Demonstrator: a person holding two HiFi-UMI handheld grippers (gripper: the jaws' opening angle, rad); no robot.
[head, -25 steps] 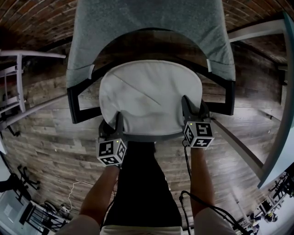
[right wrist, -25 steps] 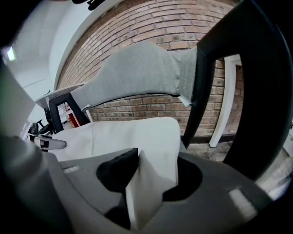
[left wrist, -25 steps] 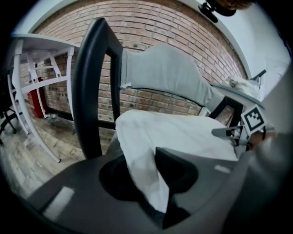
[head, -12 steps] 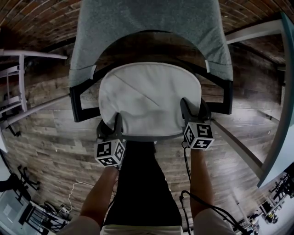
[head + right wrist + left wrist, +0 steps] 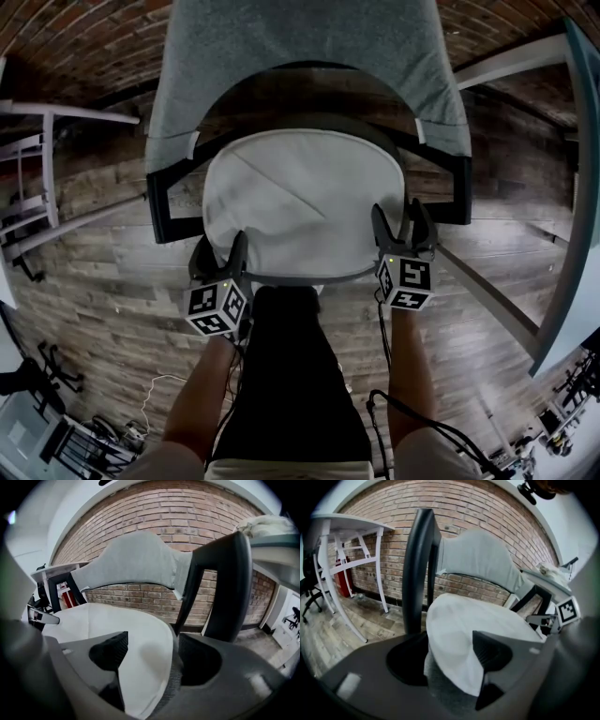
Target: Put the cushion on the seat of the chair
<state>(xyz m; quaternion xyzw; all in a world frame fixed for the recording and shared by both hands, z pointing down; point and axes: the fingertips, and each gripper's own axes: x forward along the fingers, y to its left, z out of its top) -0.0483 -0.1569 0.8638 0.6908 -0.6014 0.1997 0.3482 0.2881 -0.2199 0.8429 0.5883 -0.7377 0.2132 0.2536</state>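
Note:
The white cushion (image 5: 305,202) lies flat on the seat of the grey-backed chair (image 5: 300,66), between its black armrests (image 5: 164,211). My left gripper (image 5: 220,251) is at the cushion's front left corner and my right gripper (image 5: 399,225) at its front right corner. In the left gripper view the cushion (image 5: 473,625) and the grey seat edge (image 5: 440,688) sit between the left gripper (image 5: 450,660) jaws, which are opening wide and do not pinch it. The right gripper view shows the same: the cushion (image 5: 112,620) runs between the right gripper (image 5: 154,658) jaws as they open, pads clear of it.
A white table (image 5: 37,169) stands to the left and a pale desk edge (image 5: 562,187) runs along the right. A brick wall (image 5: 478,508) is behind the chair. The person's dark-trousered legs (image 5: 286,375) stand right before the seat. Cables lie on the wooden floor (image 5: 112,309).
Both grippers' jaws have spread apart from the cushion's front corners, letting it go. The cushion rests on the seat. The left gripper has drawn slightly outward; the right has barely shifted.

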